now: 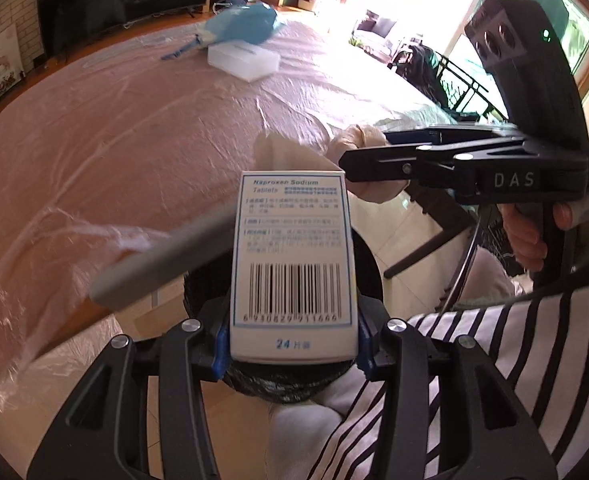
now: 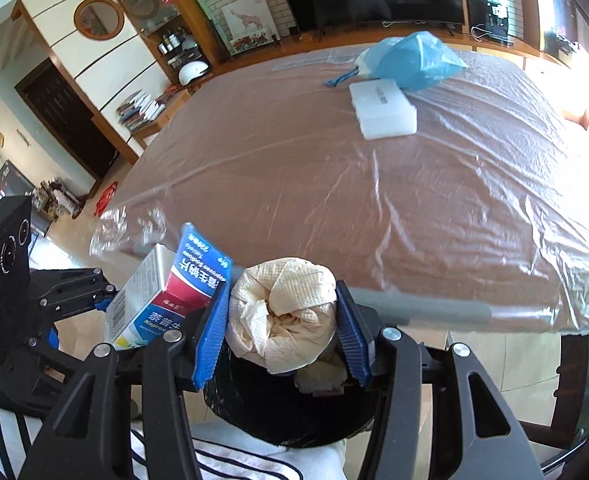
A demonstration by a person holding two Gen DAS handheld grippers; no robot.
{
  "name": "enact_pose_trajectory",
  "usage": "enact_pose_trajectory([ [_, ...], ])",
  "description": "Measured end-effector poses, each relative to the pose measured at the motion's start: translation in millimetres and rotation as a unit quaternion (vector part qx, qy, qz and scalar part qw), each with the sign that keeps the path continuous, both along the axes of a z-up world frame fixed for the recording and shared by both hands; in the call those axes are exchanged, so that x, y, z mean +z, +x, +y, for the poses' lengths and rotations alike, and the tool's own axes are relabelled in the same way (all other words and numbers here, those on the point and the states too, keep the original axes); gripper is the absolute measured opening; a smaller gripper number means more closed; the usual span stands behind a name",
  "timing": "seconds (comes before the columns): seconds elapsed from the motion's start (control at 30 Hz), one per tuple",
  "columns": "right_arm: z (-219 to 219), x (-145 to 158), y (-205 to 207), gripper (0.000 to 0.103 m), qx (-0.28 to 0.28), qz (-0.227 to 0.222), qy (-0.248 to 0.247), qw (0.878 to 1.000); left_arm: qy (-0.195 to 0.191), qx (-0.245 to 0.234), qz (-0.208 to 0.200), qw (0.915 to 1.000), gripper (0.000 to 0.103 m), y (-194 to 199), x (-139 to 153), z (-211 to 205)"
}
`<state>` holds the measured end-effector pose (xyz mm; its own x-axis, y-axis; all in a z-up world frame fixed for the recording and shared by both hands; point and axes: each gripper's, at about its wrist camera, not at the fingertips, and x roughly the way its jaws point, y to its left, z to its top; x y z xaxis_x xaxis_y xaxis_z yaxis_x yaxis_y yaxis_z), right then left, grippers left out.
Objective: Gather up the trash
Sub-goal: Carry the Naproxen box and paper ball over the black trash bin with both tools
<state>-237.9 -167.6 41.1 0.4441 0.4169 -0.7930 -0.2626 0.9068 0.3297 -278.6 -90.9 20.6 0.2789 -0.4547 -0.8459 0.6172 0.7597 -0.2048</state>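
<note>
My left gripper (image 1: 292, 344) is shut on a white medicine box (image 1: 292, 264) with a barcode, held over the black trash bin (image 1: 368, 276) below the table edge. In the right wrist view that medicine box (image 2: 166, 296) shows its red and blue face at the left, with the left gripper (image 2: 106, 300) around it. My right gripper (image 2: 280, 332) is shut on a crumpled beige paper wad (image 2: 282, 312) above the black trash bin (image 2: 278, 416). The left wrist view shows the right gripper (image 1: 346, 164) from the side with the paper wad (image 1: 358, 140) at its tip.
A table (image 2: 334, 184) under clear plastic sheeting carries a blue plastic bag (image 2: 410, 60) and a flat white box (image 2: 382, 108) at its far side. A grey bar (image 2: 434, 308) runs along the near table edge. A striped garment (image 1: 494, 360) is close below the grippers.
</note>
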Motion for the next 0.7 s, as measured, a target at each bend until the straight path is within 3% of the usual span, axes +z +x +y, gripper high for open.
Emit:
enact_pose_trajectory([
  [0.23, 8, -17, -18, 0.050, 0.030, 0.019, -0.017, 0.999, 0.019, -0.004, 0.009, 0.9998, 0.048, -13, -15, -1],
  [0.7, 8, -62, -18, 0.050, 0.027, 0.071, -0.030, 0.997, 0.051, 0.026, 0.048, 0.9972, 0.047, -6, -59, -1],
])
